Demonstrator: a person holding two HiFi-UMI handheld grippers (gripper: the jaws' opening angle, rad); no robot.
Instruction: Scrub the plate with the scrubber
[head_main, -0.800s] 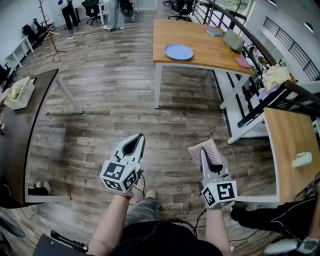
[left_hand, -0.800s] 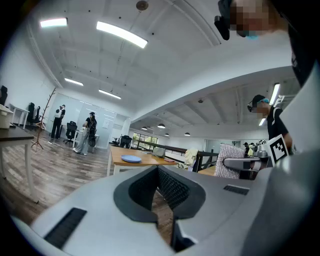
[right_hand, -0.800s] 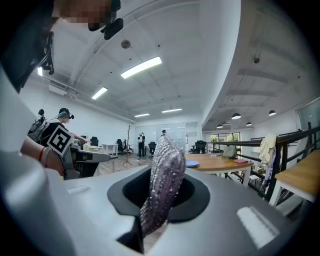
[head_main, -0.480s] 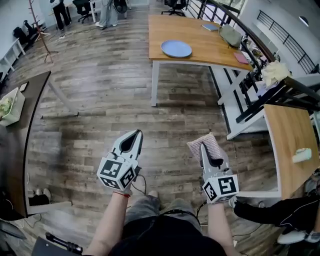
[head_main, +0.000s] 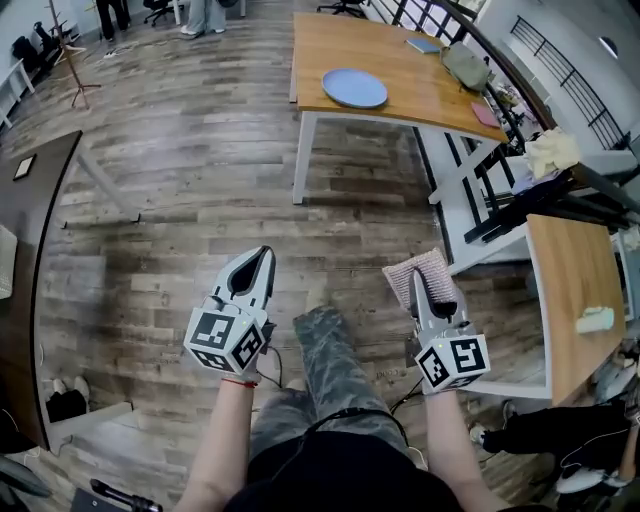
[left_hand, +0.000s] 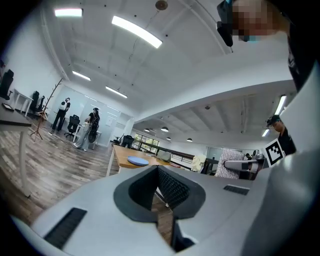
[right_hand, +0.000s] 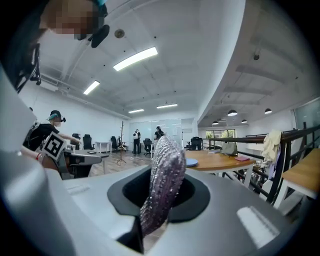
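Note:
A blue plate (head_main: 354, 88) lies on a wooden table (head_main: 420, 110) far ahead; it is also in the left gripper view as the plate (left_hand: 137, 160) and in the right gripper view as the plate (right_hand: 190, 162). My right gripper (head_main: 421, 283) is shut on a pinkish-grey knitted scrubber (head_main: 422, 271), which stands up between the jaws, the scrubber (right_hand: 162, 185) filling the middle of the right gripper view. My left gripper (head_main: 261, 259) is held beside it over the floor, jaws closed together with nothing between them. Both grippers are well short of the table.
Wood-plank floor lies between me and the table. A grey bag (head_main: 466, 68), a book (head_main: 424, 44) and a pink item (head_main: 485, 115) also sit on that table. A black railing (head_main: 500, 80) runs along the right, with a second desk (head_main: 572, 290) and a dark desk (head_main: 30, 260) left.
The view has moved forward toward the table with the plate. My leg has stepped out between the grippers. Both grippers keep their pose and hold.

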